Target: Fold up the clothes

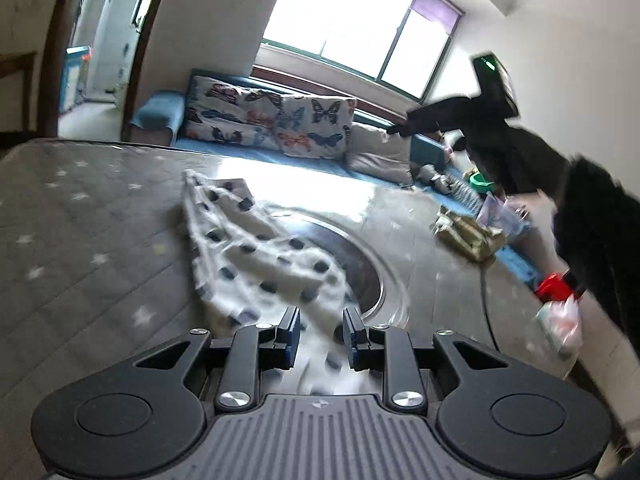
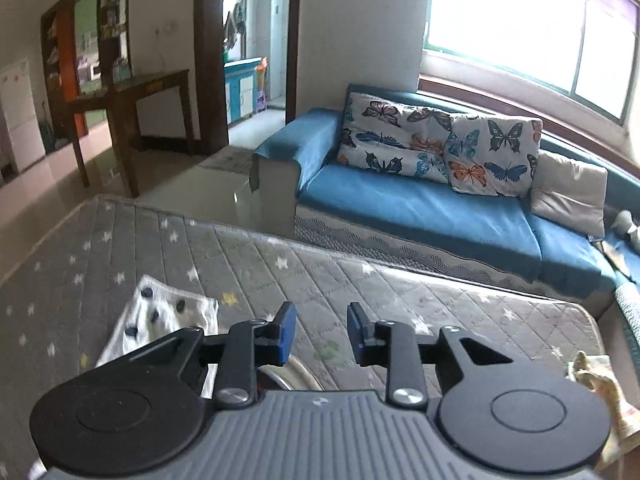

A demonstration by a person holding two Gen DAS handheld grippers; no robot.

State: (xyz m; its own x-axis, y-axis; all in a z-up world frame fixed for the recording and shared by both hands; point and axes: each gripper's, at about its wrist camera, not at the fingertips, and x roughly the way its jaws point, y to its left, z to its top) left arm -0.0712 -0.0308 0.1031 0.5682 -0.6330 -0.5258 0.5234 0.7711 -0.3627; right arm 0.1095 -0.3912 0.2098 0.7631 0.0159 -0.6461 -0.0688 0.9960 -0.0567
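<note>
The white dotted garment [image 1: 256,248] lies crumpled on the grey star-patterned quilted mat [image 1: 80,240], partly covering a round metal-rimmed recess [image 1: 360,264] in the surface.

Left gripper [image 1: 322,336]: the 2 jaws stand apart with a clear gap. The garment's near edge lies directly below and between them; whether they touch the cloth cannot be told.

Right gripper [image 2: 322,330]: the 2 jaws stand apart, holding nothing, above bare mat. The garment [image 2: 160,320] lies to its left, near the left finger [image 2: 286,332], apart from it.

A blue sofa [image 2: 420,208] stands behind the mat.
</note>
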